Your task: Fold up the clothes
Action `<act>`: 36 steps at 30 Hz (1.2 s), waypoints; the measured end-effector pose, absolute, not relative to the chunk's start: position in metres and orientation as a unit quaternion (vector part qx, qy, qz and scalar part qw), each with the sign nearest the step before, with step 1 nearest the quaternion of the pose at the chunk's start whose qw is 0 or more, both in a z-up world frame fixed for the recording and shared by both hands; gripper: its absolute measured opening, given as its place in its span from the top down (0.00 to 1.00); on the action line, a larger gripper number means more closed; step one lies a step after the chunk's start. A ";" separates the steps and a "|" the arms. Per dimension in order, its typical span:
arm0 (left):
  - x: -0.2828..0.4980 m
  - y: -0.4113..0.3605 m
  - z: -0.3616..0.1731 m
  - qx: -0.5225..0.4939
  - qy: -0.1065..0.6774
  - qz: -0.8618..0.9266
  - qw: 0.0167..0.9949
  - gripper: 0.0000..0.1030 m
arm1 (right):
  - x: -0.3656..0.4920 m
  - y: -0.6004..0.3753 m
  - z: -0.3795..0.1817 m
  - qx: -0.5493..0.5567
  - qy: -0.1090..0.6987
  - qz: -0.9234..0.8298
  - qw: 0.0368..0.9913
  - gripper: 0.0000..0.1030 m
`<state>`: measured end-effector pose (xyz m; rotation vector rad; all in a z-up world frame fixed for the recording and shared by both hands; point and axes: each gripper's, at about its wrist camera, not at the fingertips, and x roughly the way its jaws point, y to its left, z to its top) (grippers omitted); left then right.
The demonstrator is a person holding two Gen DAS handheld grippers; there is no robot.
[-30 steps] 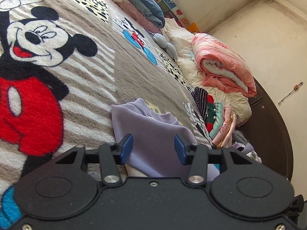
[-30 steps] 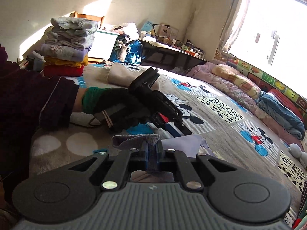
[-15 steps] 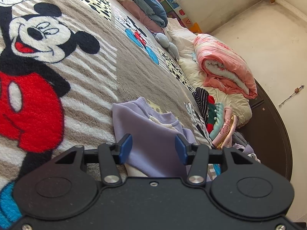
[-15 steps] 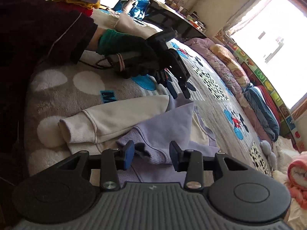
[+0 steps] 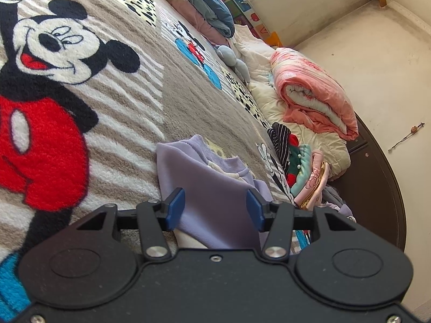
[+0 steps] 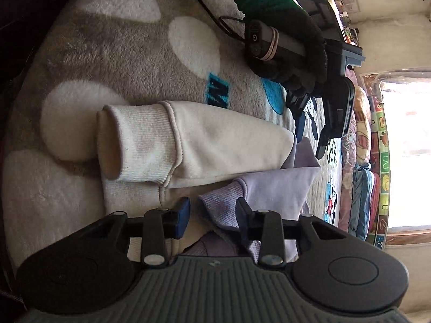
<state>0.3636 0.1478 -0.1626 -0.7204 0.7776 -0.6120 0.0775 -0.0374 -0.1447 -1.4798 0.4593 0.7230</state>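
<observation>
Though illegible, blue lettering on the blanket beside the cream sleeve.

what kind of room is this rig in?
Most likely a home bedroom. The work surface is a bed covered by a cartoon-mouse fleece blanket, with a rolled pink quilt and a small heap of clothes at its edge. A cluttered desk stands by a sunlit window.

Open blanket lies clear beyond and left of the lilac top. To its right, a clothes pile and rolled quilt crowd the bed edge. The cream sleeve and the gloved hand block the near side.
</observation>
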 end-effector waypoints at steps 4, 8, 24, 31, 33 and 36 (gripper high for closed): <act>0.364 0.148 -0.163 -0.337 0.365 -0.288 0.819 0.52 | 0.091 -0.040 -0.136 -0.615 0.221 0.308 0.692 0.81; 0.366 0.149 -0.166 -0.350 0.366 -0.290 0.812 0.51 | 0.101 -0.053 -0.098 -0.512 0.215 0.307 0.773 0.89; 0.370 0.166 -0.173 -0.479 0.336 -0.290 0.757 0.43 | 0.101 -0.099 -0.041 -0.259 0.215 0.341 0.877 0.89; 0.375 0.160 -0.176 -0.494 0.337 -0.290 0.747 0.40 | 0.078 -0.078 -0.059 -0.306 0.208 0.375 0.850 0.89; 0.376 0.159 -0.179 -0.493 0.342 -0.283 0.749 0.40 | 0.074 -0.074 -0.063 -0.310 0.211 0.382 0.845 0.89; 0.376 0.159 -0.180 -0.493 0.342 -0.282 0.749 0.40 | 0.070 -0.071 -0.067 -0.308 0.218 0.392 0.839 0.89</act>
